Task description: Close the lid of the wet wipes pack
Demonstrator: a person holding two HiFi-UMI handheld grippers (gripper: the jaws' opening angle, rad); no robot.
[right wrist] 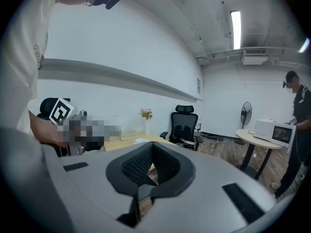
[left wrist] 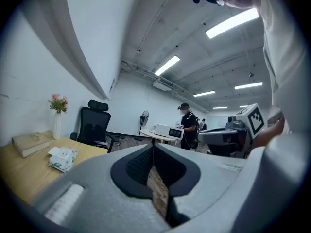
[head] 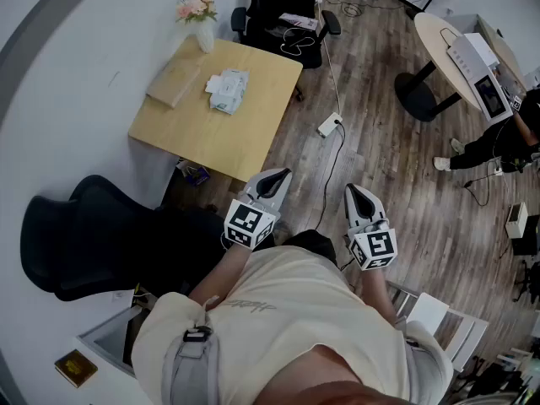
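Note:
The wet wipes pack (head: pixel 228 89) lies on the small wooden table (head: pixel 202 133), pale green and white; whether its lid is up I cannot tell. It also shows in the left gripper view, where the pack (left wrist: pixel 62 158) sits far to the left on the tabletop. My left gripper (head: pixel 272 180) and right gripper (head: pixel 357 196) hang side by side over the wooden floor, well short of the table, close to the person's body. The left gripper's (left wrist: pixel 153 147) jaws meet with nothing between them. The right gripper's (right wrist: pixel 152 144) jaws are likewise together and empty.
A book (head: pixel 173 83) and a vase of flowers (head: pixel 202 24) share the table. A black office chair (head: pixel 84 234) stands at my left, another (head: pixel 283 7) behind the table. A power strip with cable (head: pixel 329 125) lies on the floor. A person (head: pixel 506 137) stands by a round table (head: pixel 443 49).

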